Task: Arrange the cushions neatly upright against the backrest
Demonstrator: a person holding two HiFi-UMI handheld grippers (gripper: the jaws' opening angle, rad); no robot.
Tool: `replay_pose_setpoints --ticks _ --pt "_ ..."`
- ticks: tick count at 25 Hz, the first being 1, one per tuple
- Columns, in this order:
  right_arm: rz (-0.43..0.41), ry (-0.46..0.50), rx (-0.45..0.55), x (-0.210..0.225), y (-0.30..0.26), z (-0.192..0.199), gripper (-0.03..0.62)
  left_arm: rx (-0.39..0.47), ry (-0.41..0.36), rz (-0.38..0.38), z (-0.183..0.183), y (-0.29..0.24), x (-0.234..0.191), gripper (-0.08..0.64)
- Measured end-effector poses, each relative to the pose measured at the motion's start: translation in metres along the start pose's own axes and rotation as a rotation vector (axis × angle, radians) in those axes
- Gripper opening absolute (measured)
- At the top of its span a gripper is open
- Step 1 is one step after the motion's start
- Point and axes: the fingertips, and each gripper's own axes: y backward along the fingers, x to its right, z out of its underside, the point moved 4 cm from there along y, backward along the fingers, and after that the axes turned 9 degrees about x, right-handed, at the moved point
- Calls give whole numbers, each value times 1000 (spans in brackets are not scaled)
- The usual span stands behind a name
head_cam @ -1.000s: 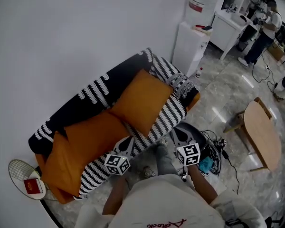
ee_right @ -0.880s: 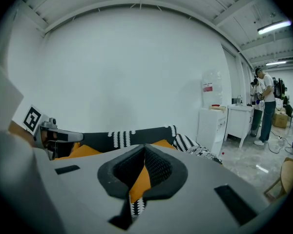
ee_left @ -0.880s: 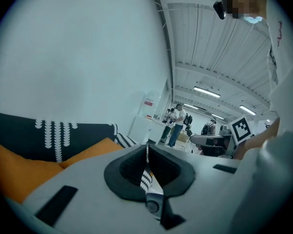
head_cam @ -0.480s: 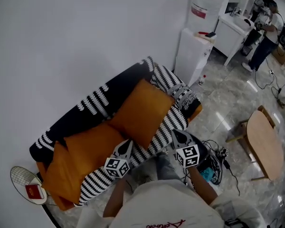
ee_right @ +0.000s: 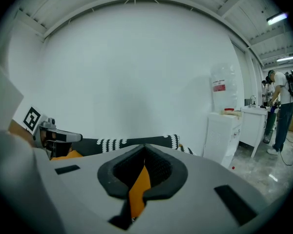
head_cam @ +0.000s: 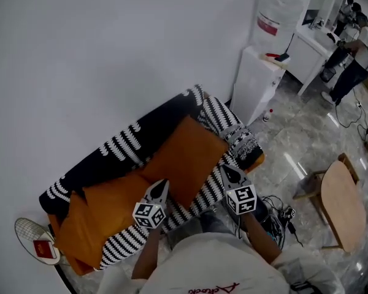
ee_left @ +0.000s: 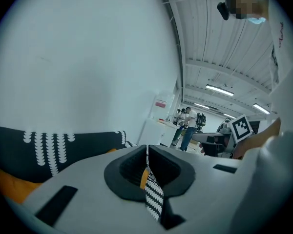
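A sofa under a black-and-white patterned cover stands against the white wall. A large orange cushion lies tilted on the right half of the seat. A second orange cushion lies flat to its left, and a third slumps at the left arm. My left gripper hovers shut at the seat's front edge, by the large cushion's near corner. My right gripper is shut over the striped seat front further right. In both gripper views the jaws meet with nothing held. The black backrest shows beyond.
A white water dispenser stands right of the sofa. A wooden table is at the right, with cables and a bag on the floor near it. A racket lies at the sofa's left end. People stand far back.
Both grippers have moved forward toward the sofa, from the floor in front to the seat's front edge. The cushions have not moved. Both stay shut.
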Motion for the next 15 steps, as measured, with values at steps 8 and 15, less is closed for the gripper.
replay_pose_setpoints --ticks 8,15 --pt "-52 -8 2 46 -47 -12 26 13 -8 -66 -18 -55 -11 35" --pt "-105 -8 -48 77 -82 -2 28 -10 15 -159 -10 -68 -27 35"
